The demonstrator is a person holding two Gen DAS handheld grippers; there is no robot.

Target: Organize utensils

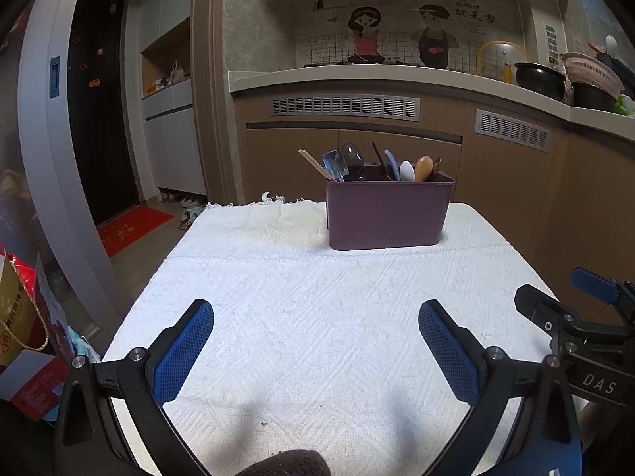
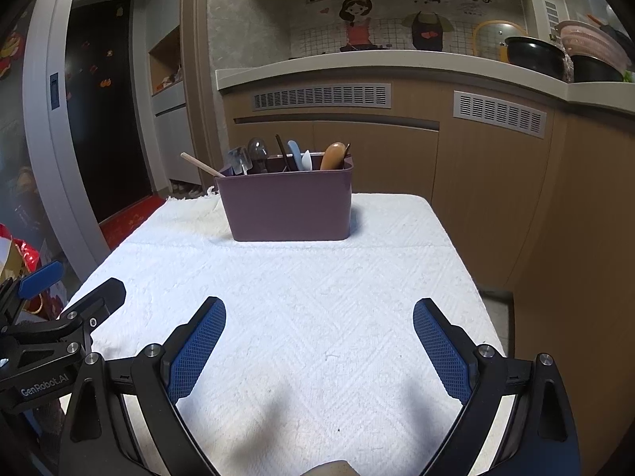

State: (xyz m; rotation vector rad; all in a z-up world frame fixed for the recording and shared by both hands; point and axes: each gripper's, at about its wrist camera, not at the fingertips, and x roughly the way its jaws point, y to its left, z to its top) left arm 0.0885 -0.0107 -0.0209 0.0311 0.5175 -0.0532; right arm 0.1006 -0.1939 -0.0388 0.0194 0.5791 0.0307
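A purple utensil holder (image 1: 387, 214) stands upright at the far side of the table on a white textured cloth (image 1: 317, 317); it also shows in the right wrist view (image 2: 287, 206). Several utensils stand in it: wooden chopsticks (image 1: 315, 163), a clear spatula (image 1: 332, 164), a dark spoon (image 1: 352, 158), a white spoon (image 1: 406, 170) and a brown wooden spoon (image 1: 423, 167). My left gripper (image 1: 316, 315) is open and empty above the near cloth. My right gripper (image 2: 319, 313) is open and empty beside it, also near the front.
A kitchen counter (image 1: 397, 79) with wooden cabinets stands behind the table, with black pots (image 1: 539, 79) and a pink colander (image 1: 593, 69) at the right. Boxes and a red bag (image 1: 24, 317) stand on the floor at the left. A dark door (image 1: 99, 111) is at the far left.
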